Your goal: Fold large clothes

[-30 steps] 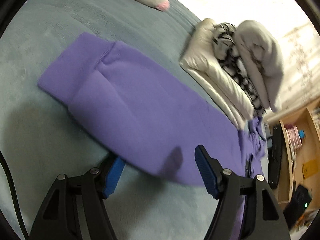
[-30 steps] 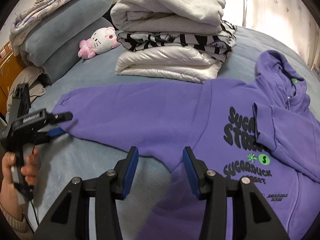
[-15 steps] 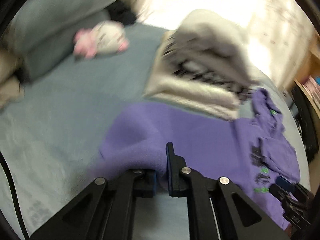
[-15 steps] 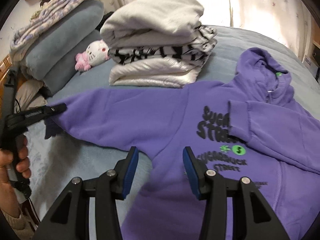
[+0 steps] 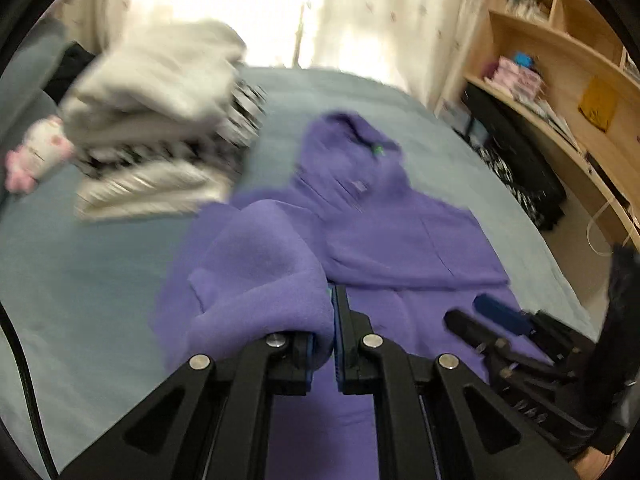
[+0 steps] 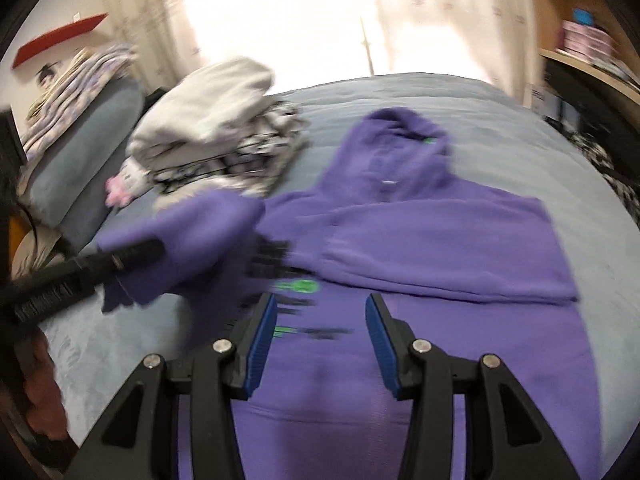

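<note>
While the left gripper [image 5: 333, 334] pinches the cuff end of a purple sleeve [image 5: 256, 280] tightly between its blue pads, lifting that fabric in the lower middle of the left wrist view, the purple hoodie [image 6: 420, 248] lies spread on a grey-blue bed [image 6: 580, 300], filling the centre of both frames. Its other sleeve is already folded across the chest, and its hood points toward the bright curtains at the top. The right gripper [image 6: 322, 340] hovers above the hoodie's lower front, jaws partly apart and holding nothing. A stack of folded clothes [image 5: 160, 120] (blurred, white and striped) sits on the bed at the upper left, beside a pink-and-white plush toy [image 5: 34, 152].
</note>
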